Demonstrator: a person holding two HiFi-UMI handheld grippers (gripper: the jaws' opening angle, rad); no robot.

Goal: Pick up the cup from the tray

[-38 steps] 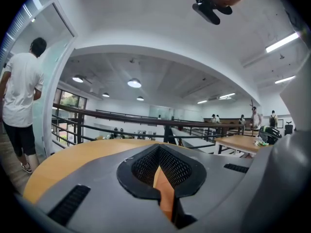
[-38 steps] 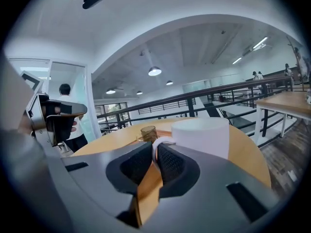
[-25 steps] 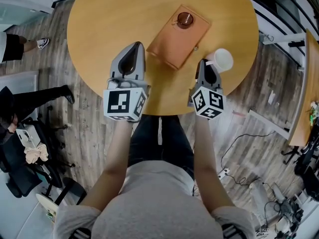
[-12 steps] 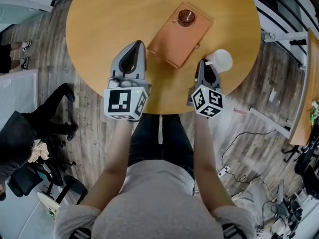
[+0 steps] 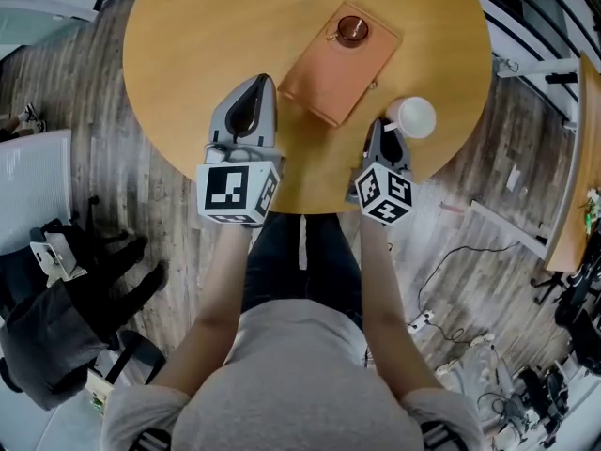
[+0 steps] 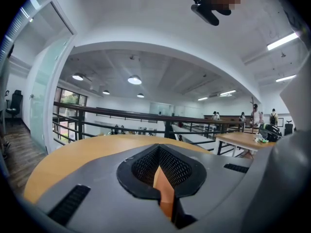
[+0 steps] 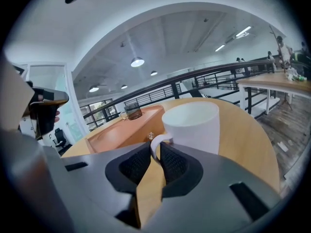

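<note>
A white mug (image 5: 413, 117) is off the tray, over the round wooden table (image 5: 188, 36) to the tray's right. My right gripper (image 5: 387, 126) is shut on its handle (image 7: 155, 146); the pads (image 7: 171, 163) pinch the loop, and the mug body (image 7: 192, 127) stands upright just beyond them. The jaws hide the mug's base. The orange-brown tray (image 5: 329, 78) lies in the middle of the table with a small dark glass cup (image 5: 352, 32) at its far end, also visible in the right gripper view (image 7: 131, 109). My left gripper (image 5: 254, 85) is shut and empty (image 6: 159, 168), left of the tray's near corner.
The table's near edge (image 5: 310, 205) runs just under both grippers. A black railing (image 7: 194, 84) stands beyond the table. Another wooden table (image 5: 568, 158) with small items is to the right. Someone in dark clothes (image 5: 66, 318) is on the floor side at left.
My right gripper has sunk a little toward the table with the white mug in it. The left gripper has not moved. The person at the left has shifted downward in view.
</note>
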